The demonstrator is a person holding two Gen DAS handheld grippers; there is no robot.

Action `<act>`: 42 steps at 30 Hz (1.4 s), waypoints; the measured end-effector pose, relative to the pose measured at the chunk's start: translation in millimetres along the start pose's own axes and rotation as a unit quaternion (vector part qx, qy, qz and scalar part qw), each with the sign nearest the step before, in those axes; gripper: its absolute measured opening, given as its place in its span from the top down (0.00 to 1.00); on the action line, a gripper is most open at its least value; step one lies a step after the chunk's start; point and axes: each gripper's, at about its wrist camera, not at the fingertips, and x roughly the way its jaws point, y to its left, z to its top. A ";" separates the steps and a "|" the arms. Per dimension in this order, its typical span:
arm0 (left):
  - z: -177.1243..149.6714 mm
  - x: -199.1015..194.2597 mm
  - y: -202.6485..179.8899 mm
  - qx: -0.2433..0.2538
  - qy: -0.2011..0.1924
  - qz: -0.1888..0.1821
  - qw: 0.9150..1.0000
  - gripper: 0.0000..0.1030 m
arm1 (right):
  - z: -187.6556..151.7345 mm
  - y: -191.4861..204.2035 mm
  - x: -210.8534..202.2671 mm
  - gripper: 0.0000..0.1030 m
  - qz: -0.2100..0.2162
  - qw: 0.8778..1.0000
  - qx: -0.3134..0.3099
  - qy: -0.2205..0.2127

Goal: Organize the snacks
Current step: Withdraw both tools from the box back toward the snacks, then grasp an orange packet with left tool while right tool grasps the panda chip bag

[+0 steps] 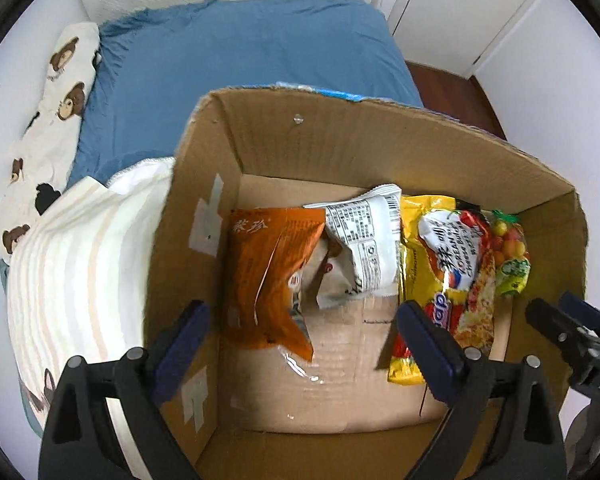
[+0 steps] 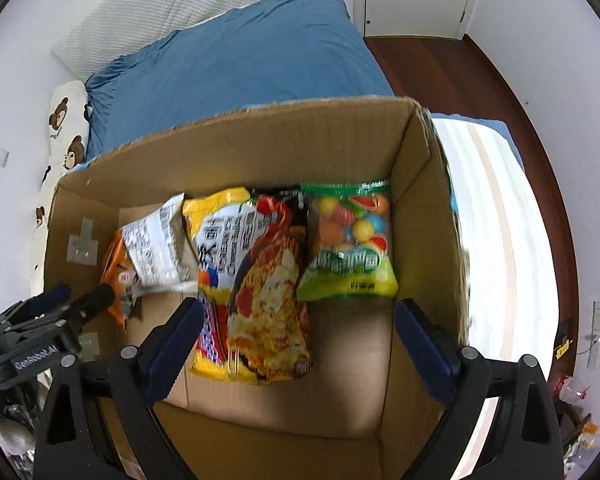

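Note:
An open cardboard box (image 1: 284, 136) (image 2: 260, 144) stands on the bed. Inside lie an orange snack bag (image 1: 272, 276) (image 2: 114, 264), a white crumpled packet (image 1: 364, 240) (image 2: 152, 248), a yellow noodle pack (image 1: 452, 272) (image 2: 256, 280) and a green bag of coloured gum balls (image 1: 510, 248) (image 2: 350, 244). My left gripper (image 1: 308, 344) is open and empty above the box's left half. My right gripper (image 2: 300, 344) is open and empty above the right half. Each gripper shows at the edge of the other's view, the right one (image 1: 572, 324) and the left one (image 2: 76, 300).
A blue bedsheet (image 1: 240, 60) (image 2: 240, 48) lies behind the box. A striped pillow (image 1: 80, 264) (image 2: 496, 208) flanks it. A bear-print pillow (image 1: 52, 120) (image 2: 66, 120) lies by the wall. Dark wooden floor (image 2: 460, 76) and white doors (image 1: 460, 8) lie to the right.

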 end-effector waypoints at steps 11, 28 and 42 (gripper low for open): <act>-61.2 -64.8 -8.0 0.025 -0.115 0.027 0.993 0.07 | -65.6 11.1 -43.7 0.05 -0.016 0.997 -0.025 -0.070; -147.3 -160.0 -11.5 0.039 -0.219 0.018 0.975 0.07 | -167.8 26.5 -147.2 0.05 0.011 0.984 -0.038 -0.172; -231.1 -125.9 36.6 0.015 -0.152 0.066 0.986 0.07 | -252.0 22.9 -109.0 0.05 0.067 0.994 -0.021 -0.088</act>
